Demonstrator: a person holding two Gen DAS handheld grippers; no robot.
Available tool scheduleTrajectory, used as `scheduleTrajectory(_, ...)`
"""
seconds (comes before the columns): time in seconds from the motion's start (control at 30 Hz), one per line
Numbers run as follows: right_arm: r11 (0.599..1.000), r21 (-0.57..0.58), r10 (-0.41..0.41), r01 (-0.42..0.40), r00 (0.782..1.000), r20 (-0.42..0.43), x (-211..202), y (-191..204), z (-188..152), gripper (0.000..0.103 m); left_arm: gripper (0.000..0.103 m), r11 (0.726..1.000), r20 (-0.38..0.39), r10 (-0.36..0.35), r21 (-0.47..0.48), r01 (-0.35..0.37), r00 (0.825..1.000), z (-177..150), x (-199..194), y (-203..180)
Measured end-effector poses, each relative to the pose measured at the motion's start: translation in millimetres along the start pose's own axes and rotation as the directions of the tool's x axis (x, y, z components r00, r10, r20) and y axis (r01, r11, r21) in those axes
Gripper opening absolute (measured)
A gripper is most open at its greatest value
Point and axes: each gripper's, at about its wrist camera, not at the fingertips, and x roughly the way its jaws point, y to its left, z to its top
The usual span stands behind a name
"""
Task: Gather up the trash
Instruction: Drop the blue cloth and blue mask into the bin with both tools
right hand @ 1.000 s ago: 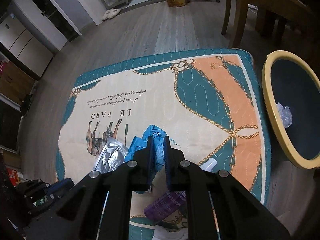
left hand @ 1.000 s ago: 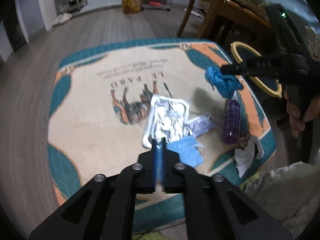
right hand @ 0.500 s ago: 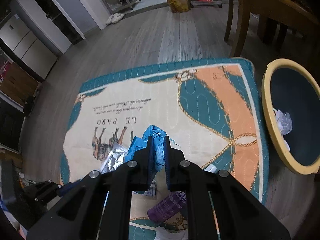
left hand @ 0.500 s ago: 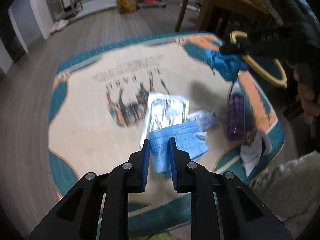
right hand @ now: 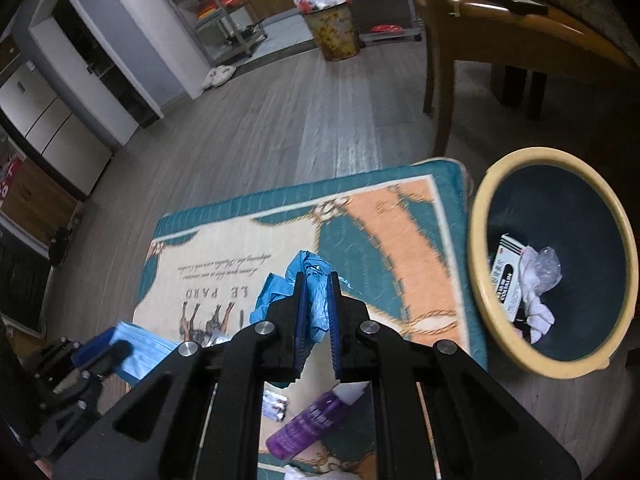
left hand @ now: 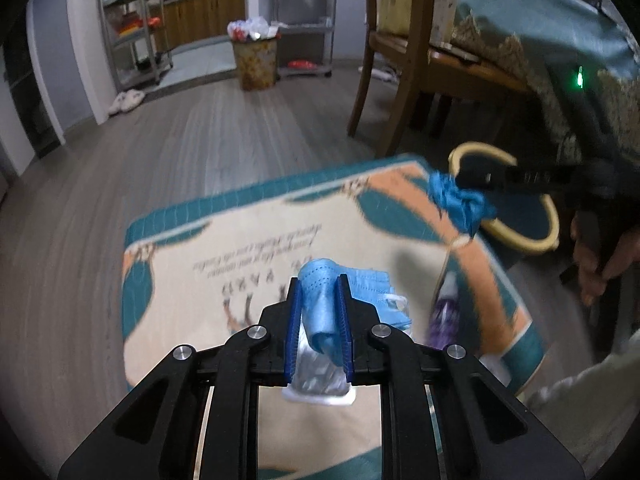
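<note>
Rug (right hand: 400,240) partly cleared; bin (right hand: 478,264) at 3 o'clock holds some trash; left gripper (left hand: 319,300) clamps mask (left hand: 320,304), right gripper (right hand: 317,300) clamps blue glove (right hand: 308,276); purple bottle (right hand: 308,424), foil tray (left hand: 316,376) remain

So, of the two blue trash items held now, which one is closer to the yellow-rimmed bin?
The crumpled blue glove in the right gripper, beside the yellow-rimmed bin; the pleated blue face mask is farther away.
</note>
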Motion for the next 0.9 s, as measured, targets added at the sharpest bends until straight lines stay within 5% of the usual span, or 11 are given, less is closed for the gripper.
scheduleTrajectory(0.3,0.996,0.084,-0.048,0.041,0.995,0.086,-30,-61,21,0.010,0.019,0.997,0.096,-0.082,0.005,0.082,0.992,53,9,-38)
scheduleTrajectory(0.43,0.986,0.155,-0.075,0.059,0.992,0.101,-39,-103,27,0.002,0.019,0.992,0.079,-0.124,0.026,0.122,0.989,69,33,-61)
scheduleTrajectory(0.9,0.939,0.304,-0.187,0.159,0.980,0.064,-39,-199,21,0.002,0.019,0.959,-0.008,-0.260,0.118,0.259,0.966,89,111,-153)
